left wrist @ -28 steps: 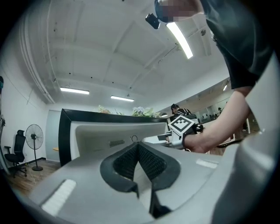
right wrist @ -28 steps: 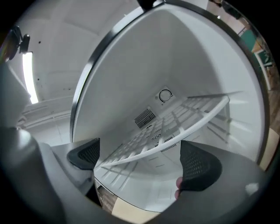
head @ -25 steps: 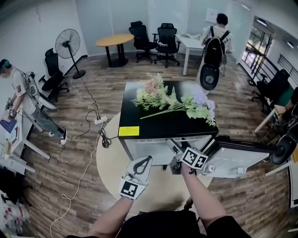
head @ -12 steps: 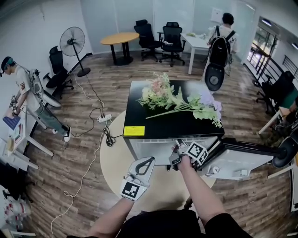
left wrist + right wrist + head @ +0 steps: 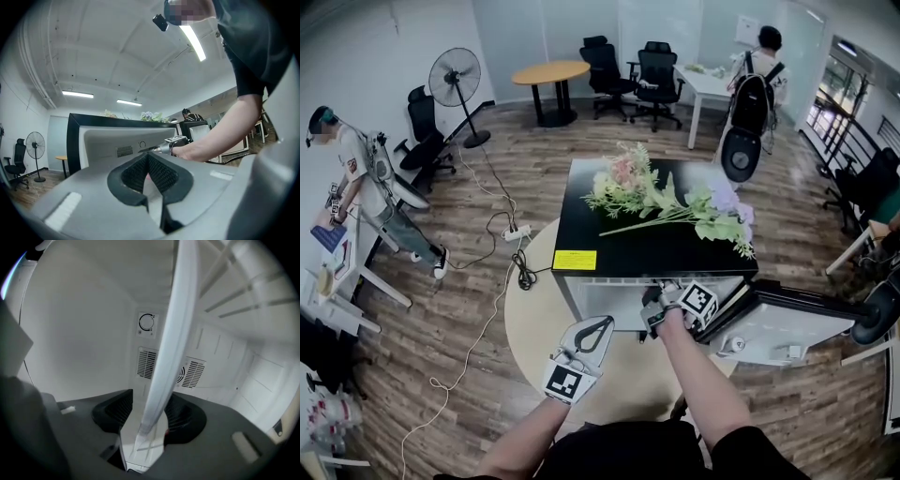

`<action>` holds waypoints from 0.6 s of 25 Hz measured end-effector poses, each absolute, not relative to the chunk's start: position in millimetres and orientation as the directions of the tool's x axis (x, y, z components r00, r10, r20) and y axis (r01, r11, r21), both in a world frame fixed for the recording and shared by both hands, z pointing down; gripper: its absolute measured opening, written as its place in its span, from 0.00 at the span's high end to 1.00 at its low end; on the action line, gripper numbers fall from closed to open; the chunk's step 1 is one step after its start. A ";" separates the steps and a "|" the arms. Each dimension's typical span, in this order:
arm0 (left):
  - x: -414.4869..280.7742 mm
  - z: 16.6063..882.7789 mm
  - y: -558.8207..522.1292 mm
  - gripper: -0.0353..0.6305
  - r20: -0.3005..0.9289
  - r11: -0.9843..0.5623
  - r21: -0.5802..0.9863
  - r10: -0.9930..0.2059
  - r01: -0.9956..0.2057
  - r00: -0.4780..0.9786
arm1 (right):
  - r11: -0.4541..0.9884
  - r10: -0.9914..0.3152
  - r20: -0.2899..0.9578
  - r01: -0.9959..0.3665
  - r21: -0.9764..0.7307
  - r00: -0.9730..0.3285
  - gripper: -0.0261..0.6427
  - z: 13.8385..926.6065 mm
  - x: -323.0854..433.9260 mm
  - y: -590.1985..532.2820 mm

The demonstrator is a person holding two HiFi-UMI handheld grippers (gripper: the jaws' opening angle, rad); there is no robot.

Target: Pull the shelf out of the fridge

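Note:
A small white fridge (image 5: 581, 295) with a black top stands in front of me, its door (image 5: 787, 323) swung open to the right. My right gripper (image 5: 654, 314) reaches level into the opening. In the right gripper view the shelf's pale front edge (image 5: 171, 333) runs between the jaws of the right gripper (image 5: 150, 404). The jaws have just been closing. The right pad lies against the edge, while a gap shows at the left pad. My left gripper (image 5: 602, 323) hangs back in front of the fridge (image 5: 93, 136); the left gripper (image 5: 149, 157) is shut with nothing held.
Artificial flowers (image 5: 666, 202) lie on the fridge top. A round beige rug (image 5: 534, 319) is under the fridge, with a cable (image 5: 520, 272) on its left. A standing fan (image 5: 455, 75), a round table (image 5: 550, 75) and office chairs stand behind. People stand at the left (image 5: 366, 178) and far back (image 5: 759, 66).
My right gripper has rolled and moved a little further into the fridge opening. The left gripper has stayed where it was.

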State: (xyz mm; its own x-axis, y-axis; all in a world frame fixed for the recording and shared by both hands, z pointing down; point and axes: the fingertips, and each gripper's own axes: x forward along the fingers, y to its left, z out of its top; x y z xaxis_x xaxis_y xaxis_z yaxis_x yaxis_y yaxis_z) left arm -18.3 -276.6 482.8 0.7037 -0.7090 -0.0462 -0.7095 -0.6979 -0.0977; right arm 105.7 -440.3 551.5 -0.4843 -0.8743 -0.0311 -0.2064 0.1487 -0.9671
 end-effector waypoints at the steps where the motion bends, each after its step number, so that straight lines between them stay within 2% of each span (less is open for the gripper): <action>1: -18.8 483.0 -276.8 0.95 -0.045 -0.696 -0.096 -0.711 -0.711 0.702 | 0.162 -0.873 -0.049 -0.193 -0.968 -0.486 0.65 550.4 105.1 -441.8; 7: -20.0 481.0 -273.2 0.95 -0.049 -0.693 -0.094 -0.714 -0.715 0.698 | 0.121 -0.875 -0.023 -0.171 -0.978 -0.484 0.87 557.2 105.1 -440.4; 15: -19.5 476.5 -270.1 0.95 -0.056 -0.692 -0.102 -0.713 -0.715 0.699 | 0.093 -0.883 -0.032 -0.109 -0.990 -0.468 0.89 560.0 105.9 -441.2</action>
State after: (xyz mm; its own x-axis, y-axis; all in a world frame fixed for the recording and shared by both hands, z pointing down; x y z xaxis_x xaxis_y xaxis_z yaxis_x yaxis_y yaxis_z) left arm -19.5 -270.1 476.5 0.6985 -0.7134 -0.0560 -0.7148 -0.6918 -0.1024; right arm 105.9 -441.2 560.0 -0.4683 -0.8830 -0.0318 -0.1090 0.0934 -0.9896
